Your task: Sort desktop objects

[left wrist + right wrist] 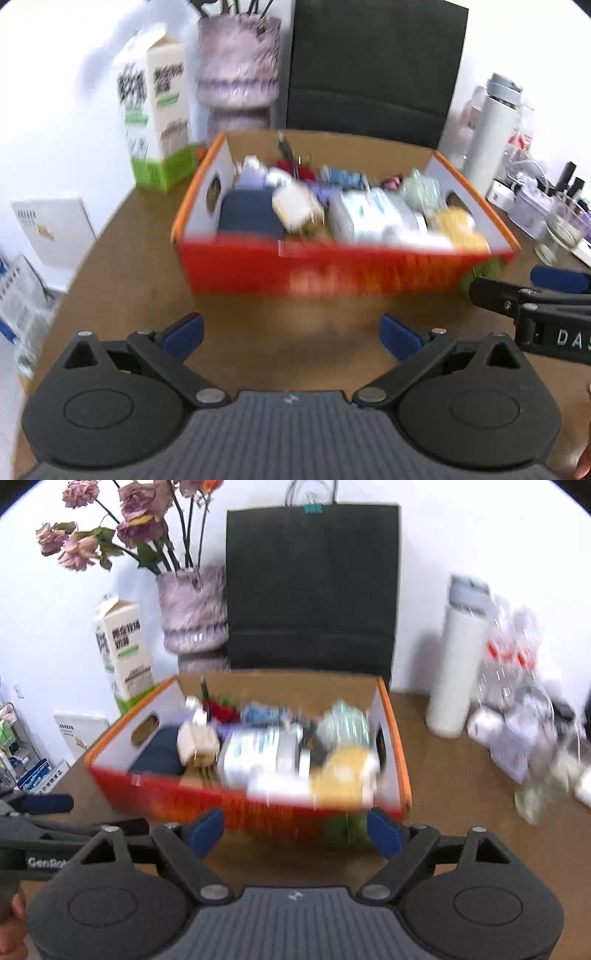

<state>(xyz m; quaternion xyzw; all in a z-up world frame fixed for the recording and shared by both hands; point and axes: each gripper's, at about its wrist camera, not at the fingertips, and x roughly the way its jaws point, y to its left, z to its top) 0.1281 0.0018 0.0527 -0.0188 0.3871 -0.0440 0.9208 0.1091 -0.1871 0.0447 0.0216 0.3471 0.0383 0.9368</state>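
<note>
An orange cardboard box (332,271) (155,797) stands on the brown desk, packed with several small items: a dark blue pouch (251,214) (157,757), white packets (369,218) (258,757) and a yellow thing (460,225) (343,775). Both pictures are blurred. My left gripper (291,334) hangs open over bare desk just in front of the box, nothing between its blue pads. My right gripper (295,832) is open at the box's near wall, holding nothing; it shows at the right edge of the left wrist view (532,291). A green object (345,829) lies at the box's front corner.
Behind the box stand a black paper bag (314,587), a pink vase of dried flowers (192,609) and a milk carton (123,653). A white bottle (456,664), plastic-wrapped items (517,701) and a glass (565,225) crowd the right. A white booklet (51,229) lies left.
</note>
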